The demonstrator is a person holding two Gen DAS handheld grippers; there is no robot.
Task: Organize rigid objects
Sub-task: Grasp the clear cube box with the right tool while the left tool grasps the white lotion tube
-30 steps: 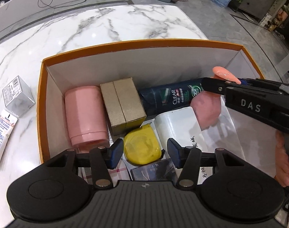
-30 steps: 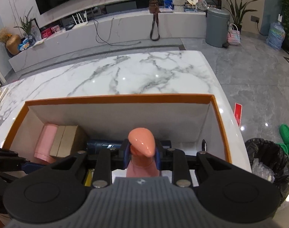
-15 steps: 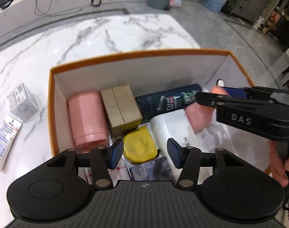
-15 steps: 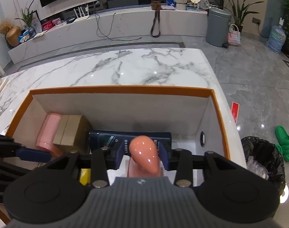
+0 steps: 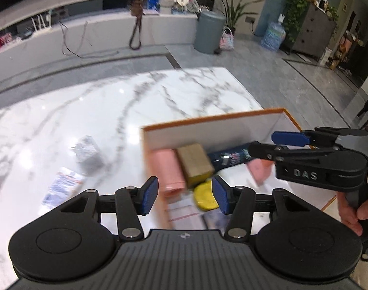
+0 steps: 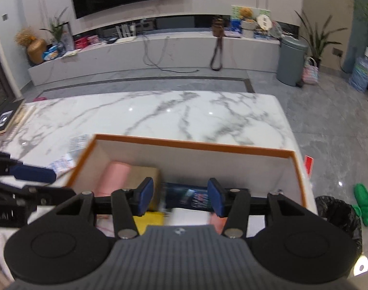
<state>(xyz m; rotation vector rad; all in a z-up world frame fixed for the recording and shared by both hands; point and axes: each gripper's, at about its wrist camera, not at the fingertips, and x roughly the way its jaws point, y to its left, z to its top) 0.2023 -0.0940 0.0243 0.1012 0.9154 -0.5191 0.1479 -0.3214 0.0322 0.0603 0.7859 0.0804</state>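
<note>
An orange-rimmed white box [image 5: 208,122] [image 6: 191,145] on the marble table holds a pink cylinder [image 5: 168,166] [image 6: 115,177], a tan box [image 5: 195,160], a dark shampoo bottle [image 6: 192,195], a yellow container [image 5: 205,194] and a pink bottle [image 5: 259,170] lying on white paper. My left gripper [image 5: 185,197] is open and empty above the box's left edge. My right gripper [image 6: 180,198] is open and empty above the box; it also shows in the left wrist view [image 5: 280,142]. A silver box [image 5: 87,151] and a white tube [image 5: 62,186] lie on the table left of the box.
The marble table [image 6: 159,113] stretches beyond the box. A black bin bag [image 6: 338,215] and green slippers [image 6: 364,204] sit on the floor to the right. A grey bin [image 5: 209,32] stands farther off.
My right gripper opened and let go of the pink bottle, which now lies in the box. Both grippers lifted and pulled back; the left swung leftward.
</note>
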